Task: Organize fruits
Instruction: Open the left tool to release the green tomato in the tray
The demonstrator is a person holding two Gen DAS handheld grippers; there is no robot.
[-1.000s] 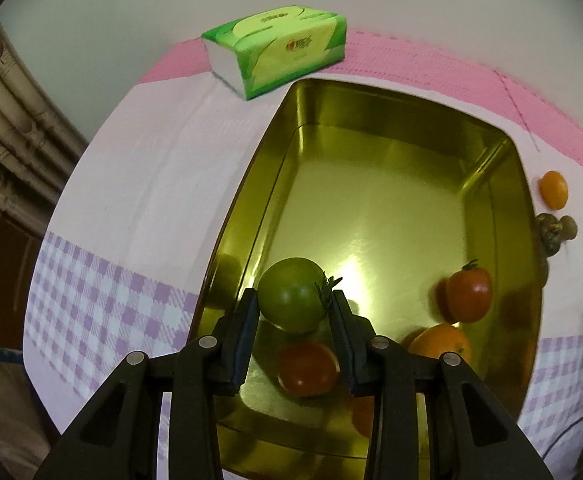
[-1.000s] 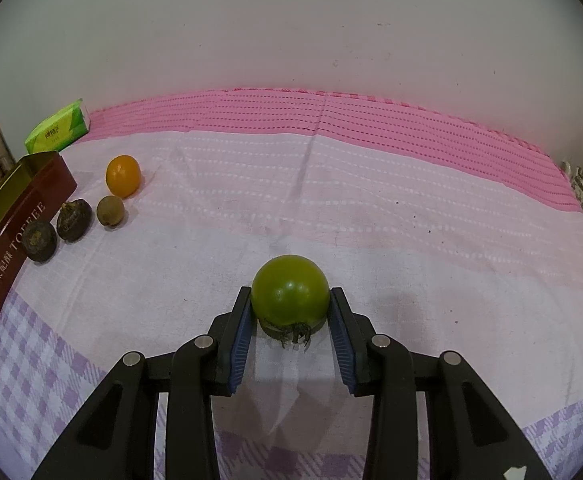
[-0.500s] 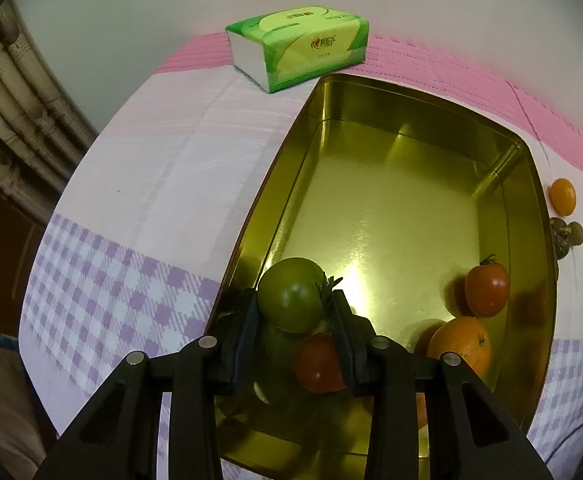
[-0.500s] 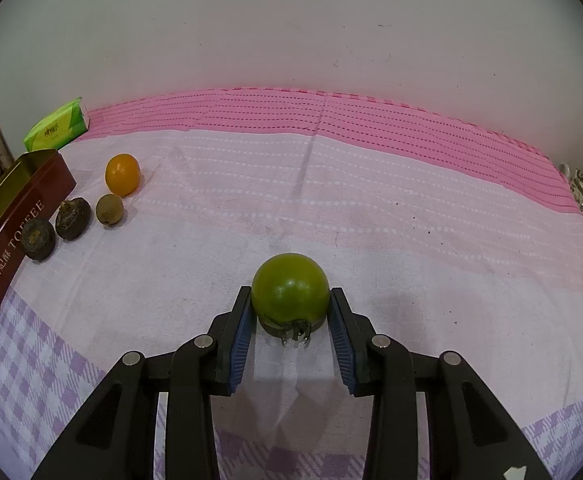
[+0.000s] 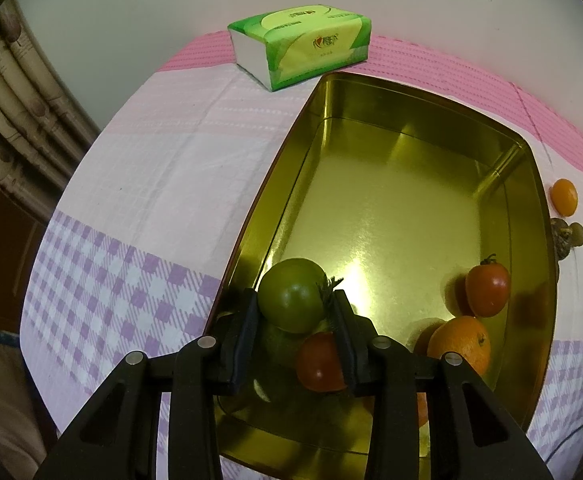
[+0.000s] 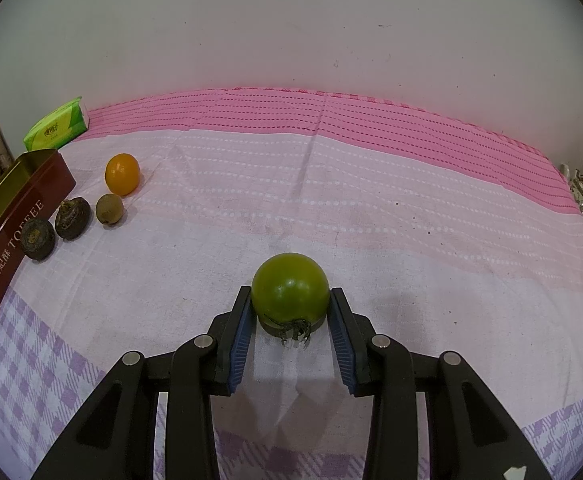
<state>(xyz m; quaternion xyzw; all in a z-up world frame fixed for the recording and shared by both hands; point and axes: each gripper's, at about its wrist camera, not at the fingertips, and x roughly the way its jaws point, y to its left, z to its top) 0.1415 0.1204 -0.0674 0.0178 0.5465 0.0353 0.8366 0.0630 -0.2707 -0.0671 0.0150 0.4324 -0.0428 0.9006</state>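
Observation:
A gold tin [image 5: 411,92] holds a red tomato [image 5: 487,288], an orange [image 5: 459,344] and a second red tomato [image 5: 317,364]. My left gripper [image 5: 296,299] hangs over the tin's near left corner, and its pads still touch a green tomato [image 5: 287,300] on both sides. Its jaws are opening. The second red tomato lies just under its right finger. In the right wrist view my right gripper [image 6: 290,304] is shut on another green tomato [image 6: 289,286], stem toward me, low over the cloth. Whether that tomato rests on the cloth I cannot tell.
A green tissue pack [image 5: 303,50] lies behind the tin. Beside the tin's dark red outer wall [image 6: 19,216] sit a small orange fruit [image 6: 122,173], a brown fruit [image 6: 109,209] and two dark round ones [image 6: 72,218]. A checked pink cloth [image 6: 371,184] covers the table.
My left gripper has carried its green tomato toward the tin's near left corner, so the red tomato below now lies under its right finger. The right gripper and its tomato have not moved.

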